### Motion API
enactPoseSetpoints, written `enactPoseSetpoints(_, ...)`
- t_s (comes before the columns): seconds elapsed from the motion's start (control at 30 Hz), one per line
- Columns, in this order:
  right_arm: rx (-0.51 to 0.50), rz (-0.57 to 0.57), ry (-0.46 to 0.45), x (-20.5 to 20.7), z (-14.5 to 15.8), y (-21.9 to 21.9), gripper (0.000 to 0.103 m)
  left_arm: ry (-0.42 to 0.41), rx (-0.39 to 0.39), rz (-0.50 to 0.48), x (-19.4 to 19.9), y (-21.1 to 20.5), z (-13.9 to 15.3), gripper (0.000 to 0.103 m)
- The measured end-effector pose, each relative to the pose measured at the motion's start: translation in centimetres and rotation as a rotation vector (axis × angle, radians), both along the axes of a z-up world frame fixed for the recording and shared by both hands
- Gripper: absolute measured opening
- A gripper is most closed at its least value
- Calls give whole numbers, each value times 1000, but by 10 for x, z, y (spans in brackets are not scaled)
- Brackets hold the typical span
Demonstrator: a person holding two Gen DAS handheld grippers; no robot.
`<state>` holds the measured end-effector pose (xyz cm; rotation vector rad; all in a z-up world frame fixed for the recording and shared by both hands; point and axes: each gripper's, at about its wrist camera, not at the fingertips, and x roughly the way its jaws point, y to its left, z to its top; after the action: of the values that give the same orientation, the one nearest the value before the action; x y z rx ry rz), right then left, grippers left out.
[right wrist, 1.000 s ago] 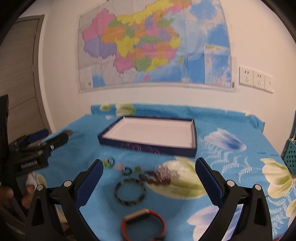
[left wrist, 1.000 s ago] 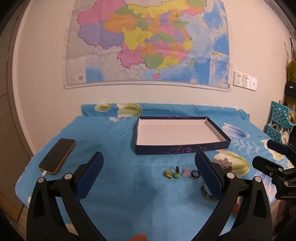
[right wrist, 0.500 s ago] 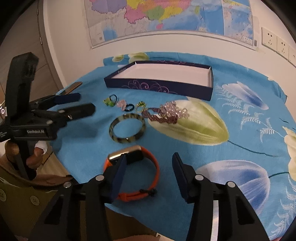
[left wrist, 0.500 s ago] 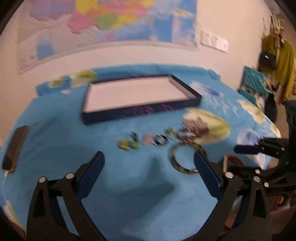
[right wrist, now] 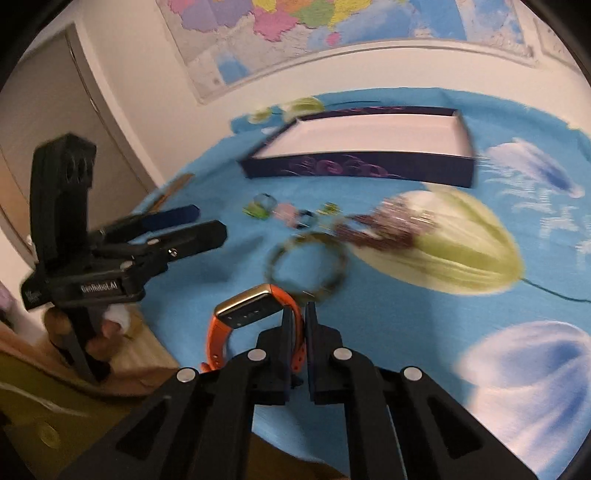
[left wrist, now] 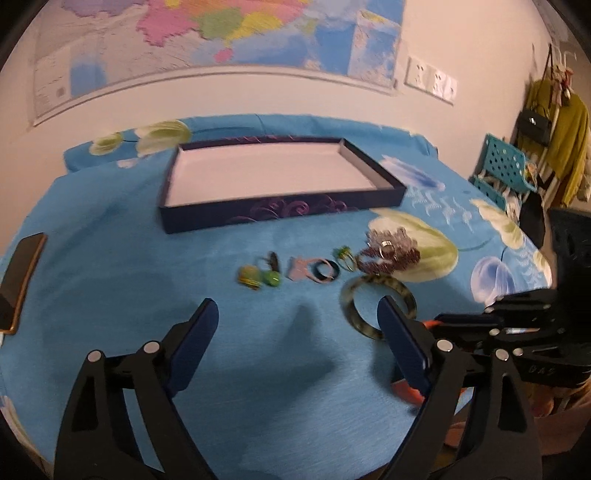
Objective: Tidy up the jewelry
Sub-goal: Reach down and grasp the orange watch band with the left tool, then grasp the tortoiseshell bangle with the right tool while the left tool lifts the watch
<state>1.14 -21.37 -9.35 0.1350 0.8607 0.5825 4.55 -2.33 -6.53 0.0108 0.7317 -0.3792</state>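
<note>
Tray (left wrist: 280,212) sits at tabletop (left wrist: 110,266) rear. Small rings (left wrist: 258,275) in a row before it, bead pile (left wrist: 388,253) at their right, bangle (left wrist: 378,306) nearer, phone (left wrist: 18,273) far left.

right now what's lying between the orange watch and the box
The mottled bangle, then the beaded bracelet pile, lie between the orange watch and the box, seen in the right wrist view.

A large multicoloured paper map (left wrist: 221,33) hangs on the plain off-white wall (left wrist: 461,44), with white wall sockets (left wrist: 430,79) to its right. A bright blue floral cloth (left wrist: 110,229) covers the table. In the right corner stand turquoise perforated plastic crates (left wrist: 504,166) beside hanging mustard-yellow clothes (left wrist: 565,140). A grey-brown door (right wrist: 55,103) lies left.
</note>
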Motion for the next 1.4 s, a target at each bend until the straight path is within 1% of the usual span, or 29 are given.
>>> enactPoseSetpoints(0.07,5,11,-13,4,3,12,6,-20,-15,3,-4,10,8,87)
enactPoseSetpoints(0.17,19,38,-10,13,4,27,6,-35,-17,-21,-12,18,15,88)
enactPoseSetpoints(0.23,-8,22,-18,21,3,35,7,-26,-14,-45,-16,19,13,88)
enactPoseSetpoints(0.33,1,3,-15,33,1,41,8,15,3,-66,-17,16,3,88)
enactPoseSetpoints(0.4,-6,6,-19,36,1,44,13,49,-4,-71,-16,16,-4,87)
enactPoseSetpoints(0.47,-20,1,-48,34,7,39,23,90,-14,-81,-15,17,-11,85)
enactPoseSetpoints(0.5,-31,-14,-66,33,11,34,33,101,-17,-82,-16,18,-14,83)
enactPoseSetpoints(0.57,-55,-60,-97,33,17,21,35,139,-24,-97,-16,17,-20,81)
enactPoseSetpoints(0.6,-67,-82,-101,34,18,16,35,154,-16,-101,-16,16,-24,78)
enactPoseSetpoints(0.67,-104,-117,-94,38,16,7,35,167,-4,-106,-15,13,-29,74)
enactPoseSetpoints(0.7,-115,-131,-83,40,13,4,35,161,7,-102,-15,13,-29,71)
enactPoseSetpoints(0.73,-116,-135,-71,42,11,2,35,157,20,-96,-14,12,-29,63)
enactPoseSetpoints(0.77,-117,-132,-64,42,9,1,34,154,32,-87,-13,12,-29,58)
enactPoseSetpoints(0.8,-121,-128,-59,42,7,0,34,156,40,-77,-10,15,-29,50)
enactPoseSetpoints(0.83,-125,-125,-57,41,6,0,34,156,37,-78,-8,16,-29,45)
enactPoseSetpoints(0.87,-126,-116,-51,40,5,0,34,150,38,-77,-5,18,-27,42)
enactPoseSetpoints(0.9,-129,-109,-43,41,3,2,34,143,50,-70,-3,19,-27,35)
enactPoseSetpoints(0.93,-133,-104,-40,40,2,1,34,125,80,-53,0,20,-26,31)
enactPoseSetpoints(0.97,-136,-102,-38,41,2,5,34,115,99,-41,3,21,-24,30)
enactPoseSetpoints(1.0,-139,-98,-34,41,0,6,34,111,98,-36,5,24,-23,30)
enactPoseSetpoints(1.07,-145,-102,-23,43,-2,7,34,109,67,-51,4,28,-19,37)
enactPoseSetpoints(1.1,-146,-108,-17,44,-3,7,34,103,71,-57,3,28,-18,42)
enactPoseSetpoints(1.13,-148,-108,-13,45,-4,7,34,98,81,-56,1,28,-18,42)
enactPoseSetpoints(1.2,-156,-106,-17,46,-4,9,32,115,84,-57,0,30,-20,42)
enactPoseSetpoints(1.27,-180,-109,-24,48,-4,10,24,146,70,-56,1,32,-25,39)
enactPoseSetpoints(1.3,-200,-112,-28,48,-4,12,16,156,63,-57,1,33,-27,38)
enactPoseSetpoints(1.33,-211,-110,-33,48,-4,12,11,156,56,-55,0,33,-28,36)
enactPoseSetpoints(1.37,-212,-107,-34,49,-4,12,9,156,49,-59,0,33,-28,33)
enactPoseSetpoints(1.4,-214,-111,-36,50,-4,11,6,157,43,-67,1,32,-28,24)
